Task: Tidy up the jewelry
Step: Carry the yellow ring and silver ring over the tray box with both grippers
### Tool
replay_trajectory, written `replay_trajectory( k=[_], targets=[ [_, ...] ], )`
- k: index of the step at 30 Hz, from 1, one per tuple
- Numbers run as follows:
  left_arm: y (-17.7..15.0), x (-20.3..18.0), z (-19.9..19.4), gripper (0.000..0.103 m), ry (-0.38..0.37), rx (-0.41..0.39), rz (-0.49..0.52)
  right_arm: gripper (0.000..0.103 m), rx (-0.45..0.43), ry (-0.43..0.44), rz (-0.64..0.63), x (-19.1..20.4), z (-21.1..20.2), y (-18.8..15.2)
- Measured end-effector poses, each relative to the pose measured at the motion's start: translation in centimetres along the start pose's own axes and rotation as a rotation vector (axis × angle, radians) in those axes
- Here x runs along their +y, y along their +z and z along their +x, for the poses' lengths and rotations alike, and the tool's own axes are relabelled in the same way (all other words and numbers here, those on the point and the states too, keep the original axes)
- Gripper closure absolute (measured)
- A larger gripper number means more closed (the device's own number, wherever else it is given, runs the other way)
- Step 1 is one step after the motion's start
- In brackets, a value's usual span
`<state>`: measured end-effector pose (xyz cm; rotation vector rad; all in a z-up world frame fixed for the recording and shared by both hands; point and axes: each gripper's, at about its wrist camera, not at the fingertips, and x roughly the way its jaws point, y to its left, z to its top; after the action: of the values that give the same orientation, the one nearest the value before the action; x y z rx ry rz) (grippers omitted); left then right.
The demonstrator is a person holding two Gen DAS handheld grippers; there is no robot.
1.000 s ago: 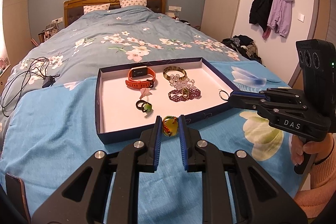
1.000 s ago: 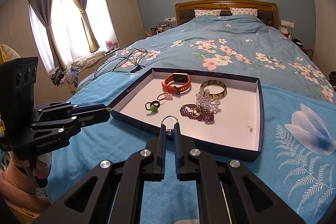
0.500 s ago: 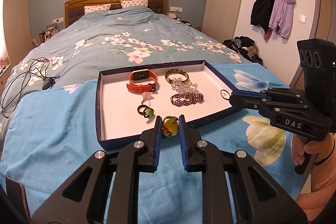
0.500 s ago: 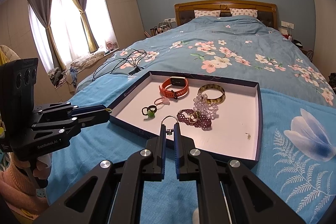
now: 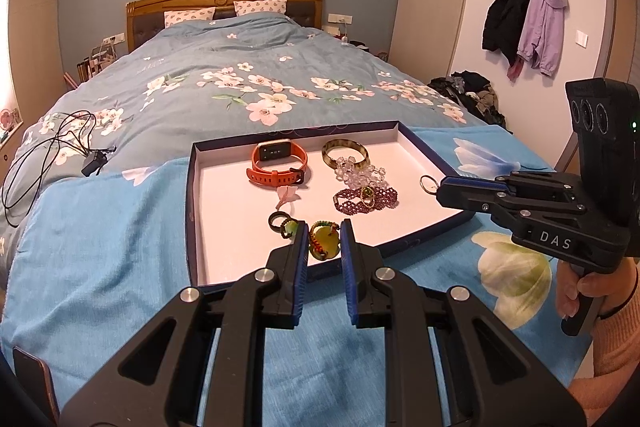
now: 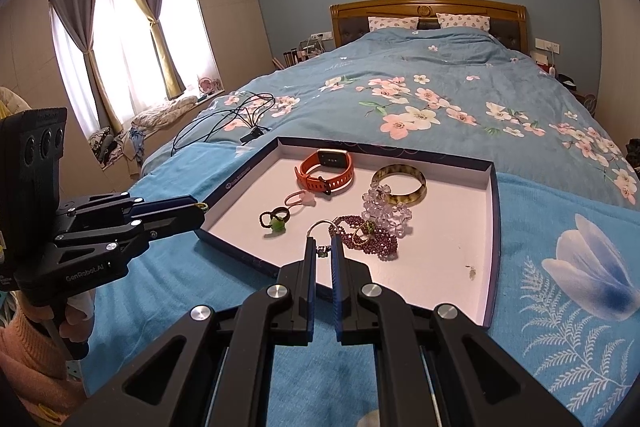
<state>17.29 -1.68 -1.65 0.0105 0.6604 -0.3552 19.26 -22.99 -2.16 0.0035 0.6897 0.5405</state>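
Landmark: shallow navy-walled tray (image 5: 192, 211) with white floor, lying on the blue bedspread (image 5: 100, 227).

Left gripper (image 5: 323, 241) stood over the tray's near edge, blue pads pinching a yellow-green pendant with red-and-green cord (image 5: 322, 237). Right gripper (image 6: 323, 251) stood over the tray's near edge too, pressed nearly together on a small piece with a silver ring (image 6: 319, 225) that stuck out past the tips.

In the tray: orange watch (image 5: 278, 163) toward the far wall; amber bangle (image 5: 344, 151) beside it; clear bead bracelet (image 5: 360, 173) touching the bangle; purple beaded bracelet (image 5: 366, 198) nearer; pink hair tie (image 5: 287, 195) mid-floor; dark ring with green bead (image 5: 282, 223) near the front wall.
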Motion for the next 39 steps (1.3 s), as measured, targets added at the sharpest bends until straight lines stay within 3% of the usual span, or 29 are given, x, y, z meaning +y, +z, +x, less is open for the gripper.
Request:
replay_trajectory(
  k=[39],
  targets=[
    [0.6,1.3,5.8,0.087,0.040,0.087,-0.026,0.097,0.099,-0.032,-0.009,-1.3,4.3,0.9]
  ],
)
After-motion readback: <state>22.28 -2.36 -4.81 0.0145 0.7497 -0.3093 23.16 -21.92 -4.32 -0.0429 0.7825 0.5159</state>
